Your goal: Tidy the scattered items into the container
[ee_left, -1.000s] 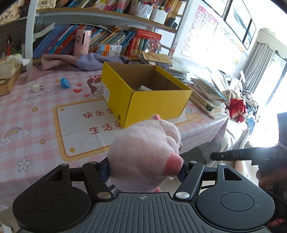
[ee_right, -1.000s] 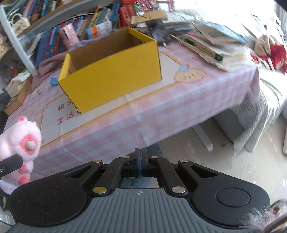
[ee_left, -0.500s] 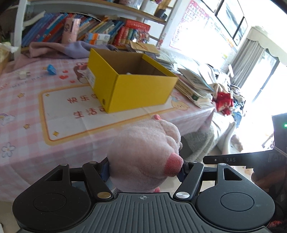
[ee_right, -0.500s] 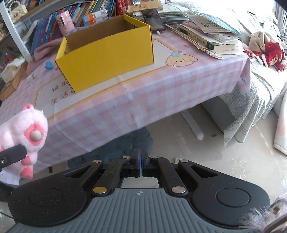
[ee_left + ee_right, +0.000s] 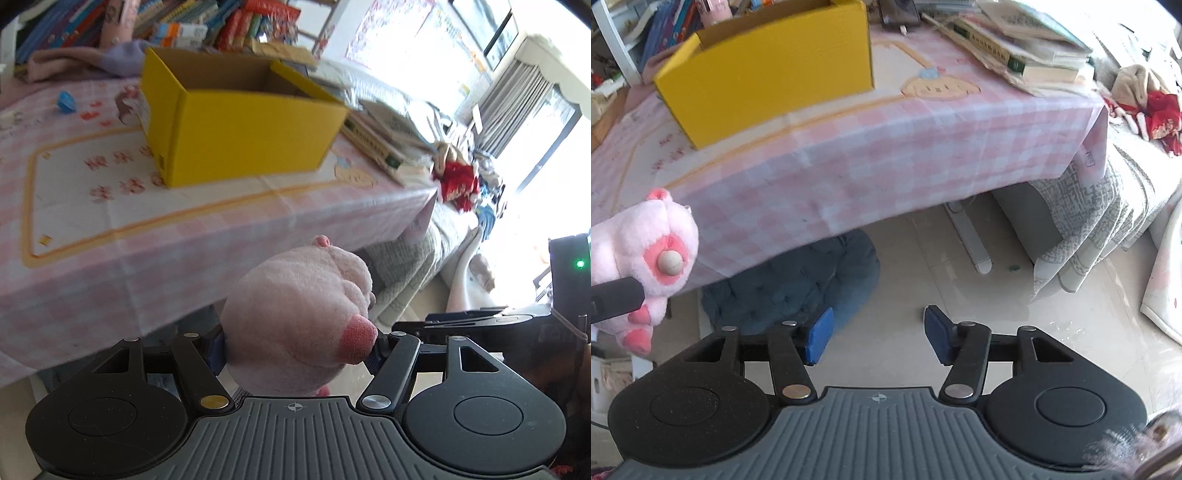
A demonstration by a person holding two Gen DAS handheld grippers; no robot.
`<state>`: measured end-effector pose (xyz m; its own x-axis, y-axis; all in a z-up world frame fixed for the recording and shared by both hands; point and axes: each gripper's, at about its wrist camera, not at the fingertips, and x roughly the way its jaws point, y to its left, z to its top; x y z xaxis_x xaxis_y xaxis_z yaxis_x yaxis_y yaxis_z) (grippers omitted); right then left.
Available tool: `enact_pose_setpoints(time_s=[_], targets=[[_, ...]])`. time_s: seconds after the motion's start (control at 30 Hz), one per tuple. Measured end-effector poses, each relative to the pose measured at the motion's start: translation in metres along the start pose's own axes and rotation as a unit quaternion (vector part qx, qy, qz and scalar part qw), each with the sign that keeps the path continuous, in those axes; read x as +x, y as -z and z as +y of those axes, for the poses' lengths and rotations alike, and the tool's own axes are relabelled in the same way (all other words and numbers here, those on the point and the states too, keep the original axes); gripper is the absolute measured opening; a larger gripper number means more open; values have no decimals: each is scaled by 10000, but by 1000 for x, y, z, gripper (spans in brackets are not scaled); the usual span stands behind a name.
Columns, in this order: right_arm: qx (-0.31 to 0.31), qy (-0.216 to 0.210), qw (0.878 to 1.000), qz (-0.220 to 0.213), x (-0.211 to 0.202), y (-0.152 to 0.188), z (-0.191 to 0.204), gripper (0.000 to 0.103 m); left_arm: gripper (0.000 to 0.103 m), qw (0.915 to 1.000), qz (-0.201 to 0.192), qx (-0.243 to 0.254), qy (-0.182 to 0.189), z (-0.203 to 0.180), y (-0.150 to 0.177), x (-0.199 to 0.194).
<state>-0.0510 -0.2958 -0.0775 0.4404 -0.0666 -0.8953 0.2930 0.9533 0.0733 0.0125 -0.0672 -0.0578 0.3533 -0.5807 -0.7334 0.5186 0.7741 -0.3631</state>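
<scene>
My left gripper (image 5: pixel 297 347) is squeezing a soft pink plush toy (image 5: pixel 299 321). The toy fills the lower middle of the left view. It hangs in the air in front of the tabletop (image 5: pixel 147 229), below its near edge, not over it. In the right view I see the same toy at the far left of the frame, with a dark gripper finger pressed against it.

My right gripper (image 5: pixel 877 338) is wide apart and holds nothing. Its two blue pads (image 5: pixel 820 334) sit low in the frame, with bare floor (image 5: pixel 923 266) showing between them.

The yellow box (image 5: pixel 236 122) stands on the tabletop in the upper middle of the left view. Its top is open. From down here I cannot see what is inside it. The hanging pink checked cloth (image 5: pixel 886 162) at the tabletop's edge lies between the toy and the box.

A small blue thing (image 5: pixel 66 101) lies on the tabletop at the upper left, well apart from the box. It is too blurry to tell what it is. A pink and purple cloth (image 5: pixel 85 61) is bunched up behind the box, and rows of books (image 5: pixel 229 22) stand on a shelf past that.

A messy pile of books and papers (image 5: pixel 1027 48) sits on the tabletop to the right of the box. A dark blue cushion (image 5: pixel 798 277) lies on the floor under the tabletop. A bed with a grey blanket (image 5: pixel 1089 221) is at the right side, with red and tan clothes (image 5: pixel 1145 99) on top.
</scene>
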Motion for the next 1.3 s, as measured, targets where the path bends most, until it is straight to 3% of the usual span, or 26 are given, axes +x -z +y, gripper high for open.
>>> enact_pose_setpoints(time_s=[0.27, 0.4, 0.53, 0.8, 0.97, 1.13, 1.3], targets=[[-380, -289, 9981, 390, 89, -6, -60, 55, 68, 9981, 297, -87, -540, -31, 14, 76], [-545, -474, 9969, 326, 138, -10, -74, 55, 68, 9966, 541, -135, -609, -26, 27, 140], [-534, -530, 9966, 329, 195, -5, -87, 56, 68, 9960, 494, -372, -650, -12, 42, 207], [-636, -248, 9957, 627, 341, 44, -118, 56, 68, 9921, 826, -307, -898, 27, 102, 339], [-644, -276, 9937, 870, 424, 77, -127, 57, 68, 9883, 1091, -284, -1032, 53, 144, 397], [-786, -143, 9946, 660, 494, 102, -128, 57, 68, 9848, 1257, -155, -1191, 73, 168, 444], [-469, -21, 9978, 472, 553, 118, -138, 59, 68, 9837, 1259, -111, -1276, 88, 180, 477]])
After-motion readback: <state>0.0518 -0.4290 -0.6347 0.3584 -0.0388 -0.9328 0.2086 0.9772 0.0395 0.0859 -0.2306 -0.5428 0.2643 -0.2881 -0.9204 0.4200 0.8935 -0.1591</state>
